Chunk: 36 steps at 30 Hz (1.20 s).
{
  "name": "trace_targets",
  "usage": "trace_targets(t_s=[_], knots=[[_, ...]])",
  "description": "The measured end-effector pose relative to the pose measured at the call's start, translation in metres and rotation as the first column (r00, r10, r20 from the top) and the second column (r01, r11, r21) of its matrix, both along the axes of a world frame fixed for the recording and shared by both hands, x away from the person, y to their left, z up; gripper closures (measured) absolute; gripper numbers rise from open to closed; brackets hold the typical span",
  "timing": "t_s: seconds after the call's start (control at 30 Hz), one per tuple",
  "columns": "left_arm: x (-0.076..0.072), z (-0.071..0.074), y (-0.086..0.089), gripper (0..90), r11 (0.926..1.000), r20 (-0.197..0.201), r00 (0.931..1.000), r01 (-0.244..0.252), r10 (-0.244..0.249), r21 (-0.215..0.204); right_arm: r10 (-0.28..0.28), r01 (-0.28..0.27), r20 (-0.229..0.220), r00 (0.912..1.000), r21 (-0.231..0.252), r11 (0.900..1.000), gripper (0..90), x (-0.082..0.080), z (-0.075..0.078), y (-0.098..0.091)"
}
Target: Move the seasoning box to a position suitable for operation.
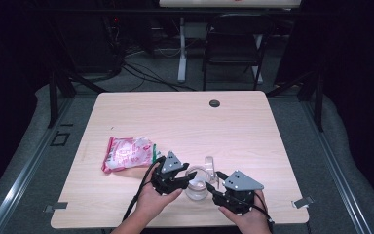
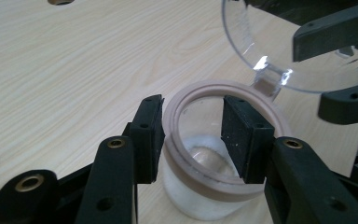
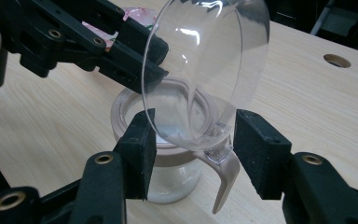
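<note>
Left tongs (image 2: 191, 140) straddle the jar (image 2: 214, 186) rim unclamped; right tongs (image 3: 193, 149) parted around its lid (image 3: 205, 70).

High view: fixed above the person's side of the table (image 1: 185, 117), looks forward and down, takes in the whole top plus the floor and a folding chair (image 1: 233, 44) beyond. Far off, things read small.

Left gripper view: rides the left gripper (image 2: 193, 135), low and close, looks along its jaws across the glass jar (image 2: 205, 186) toward the far edge; table grommet (image 2: 60, 2) at top.

Right gripper view: rides the right gripper (image 3: 193, 149), equally close, faces the jar from the opposite side.

Shared: jar and its clear hinged lid (image 3: 205, 70) in all three; each gripper view catches the other gripper.
</note>
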State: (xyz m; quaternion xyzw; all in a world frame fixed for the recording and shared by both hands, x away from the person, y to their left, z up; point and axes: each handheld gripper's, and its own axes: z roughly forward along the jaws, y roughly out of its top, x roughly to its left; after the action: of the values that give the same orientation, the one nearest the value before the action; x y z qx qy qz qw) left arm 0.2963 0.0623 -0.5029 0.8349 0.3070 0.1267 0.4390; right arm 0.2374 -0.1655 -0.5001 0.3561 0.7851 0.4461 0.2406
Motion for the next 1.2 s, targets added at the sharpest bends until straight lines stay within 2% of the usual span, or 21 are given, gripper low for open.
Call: trace_targets(t_s=[0.1,0.23,0.3,0.57,0.7,0.83,0.9,1.03,1.2], knots=[[0.001,-0.004,0.001,60.1,1.0,-0.008,0.9999,-0.007,0.007,-0.001,-0.003,0.003,0.001,1.0,0.007,1.0,51.1,-0.001,0.0,-0.003],[0.002,-0.008,0.003,63.7,0.9999,-0.04,0.9992,-0.002,0.002,-0.012,-0.02,0.02,0.003,0.9998,0.016,0.9997,55.6,-0.001,0.0,-0.008],[0.003,-0.009,0.003,65.7,1.0,-0.044,0.999,0.002,-0.003,-0.007,-0.034,0.034,-0.015,0.9993,0.038,0.9987,58.2,0.0,0.0,-0.013],[0.0,-0.01,0.0,66.5,0.9992,-0.042,0.9989,0.017,-0.018,-0.037,-0.059,0.067,-0.067,0.996,0.116,0.991,66.6,0.009,-0.002,-0.029],[0.0,-0.01,-0.002,64.5,0.9992,-0.047,0.9988,0.01,-0.012,-0.039,-0.063,0.077,-0.093,0.9937,0.161,0.984,69.4,0.018,-0.004,-0.036],[0.001,-0.01,-0.002,64.2,0.9993,-0.041,0.9992,0.002,-0.004,-0.036,-0.064,0.082,-0.097,0.9932,0.191,0.9782,72.1,0.029,-0.006,-0.037],[0.002,-0.01,-0.002,63.6,0.9993,-0.035,0.9994,-0.002,0.0,-0.038,-0.051,0.071,-0.103,0.9934,0.2,0.9772,73.2,0.037,-0.007,-0.039],[0.003,-0.01,-0.001,63.1,0.999,-0.034,0.9994,-0.012,0.01,-0.042,-0.032,0.061,-0.123,0.9919,0.244,0.9678,74.1,0.051,-0.008,-0.04],[0.005,-0.011,-0.001,63.1,0.9983,-0.028,0.9993,-0.025,0.023,-0.053,-0.015,0.049,-0.131,0.9913,0.259,0.9647,75.3,0.069,-0.01,-0.04]])
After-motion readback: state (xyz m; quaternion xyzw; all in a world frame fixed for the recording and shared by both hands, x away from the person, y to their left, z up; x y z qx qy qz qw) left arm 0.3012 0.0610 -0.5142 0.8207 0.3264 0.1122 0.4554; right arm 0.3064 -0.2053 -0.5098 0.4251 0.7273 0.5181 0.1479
